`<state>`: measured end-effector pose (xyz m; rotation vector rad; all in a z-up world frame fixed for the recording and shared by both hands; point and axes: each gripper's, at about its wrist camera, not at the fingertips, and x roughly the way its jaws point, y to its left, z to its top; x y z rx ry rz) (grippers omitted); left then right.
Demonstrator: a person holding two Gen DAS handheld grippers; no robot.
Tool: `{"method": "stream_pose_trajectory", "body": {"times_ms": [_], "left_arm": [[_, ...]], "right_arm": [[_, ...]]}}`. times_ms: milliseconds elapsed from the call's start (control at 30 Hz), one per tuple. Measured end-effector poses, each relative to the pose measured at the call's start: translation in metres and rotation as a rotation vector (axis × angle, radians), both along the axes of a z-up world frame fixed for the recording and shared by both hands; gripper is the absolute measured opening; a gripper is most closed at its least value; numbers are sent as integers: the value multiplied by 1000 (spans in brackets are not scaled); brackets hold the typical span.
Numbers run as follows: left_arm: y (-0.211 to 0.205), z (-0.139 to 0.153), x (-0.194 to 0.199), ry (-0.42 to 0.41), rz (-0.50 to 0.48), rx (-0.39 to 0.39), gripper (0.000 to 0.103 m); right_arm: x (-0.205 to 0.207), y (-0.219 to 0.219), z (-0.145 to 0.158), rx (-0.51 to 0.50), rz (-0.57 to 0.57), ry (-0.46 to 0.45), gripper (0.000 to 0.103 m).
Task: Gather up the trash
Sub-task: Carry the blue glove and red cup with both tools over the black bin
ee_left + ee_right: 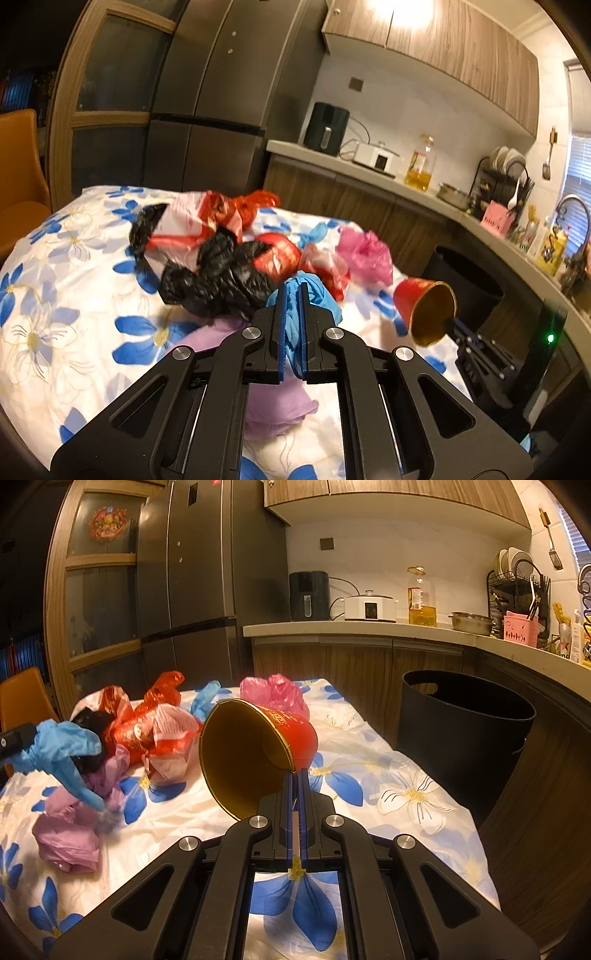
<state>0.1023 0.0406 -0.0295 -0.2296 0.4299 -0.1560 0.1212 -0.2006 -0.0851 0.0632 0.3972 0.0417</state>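
Observation:
My left gripper [294, 291] is shut on a blue glove [314, 295] and holds it above the flowered tablecloth [55, 295]; the glove also shows in the right wrist view [62, 749]. My right gripper [296, 775] is shut on the rim of a red paper cup with a gold inside [255, 753], held tilted above the table; the cup also shows in the left wrist view [424, 306]. Trash lies on the table: a black bag [218, 277], red and white bags [207, 218], a pink bag [277, 694], a purple bag [70, 830].
A black trash bin [465, 720] stands on the floor right of the table, in front of the kitchen counter [369, 629]. An orange chair [18, 173] is at the far left. A dark fridge [192, 590] stands behind the table.

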Motion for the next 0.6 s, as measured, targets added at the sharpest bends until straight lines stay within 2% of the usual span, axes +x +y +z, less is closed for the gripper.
{"method": "stream_pose_trajectory", "body": {"times_ms": [267, 600], "left_arm": [[-12, 29, 0, -47, -4, 0, 5], [-78, 60, 27, -92, -112, 9, 4]], "right_arm": [[-8, -15, 18, 29, -13, -29, 3], [-18, -52, 44, 31, -94, -84, 3]]}}
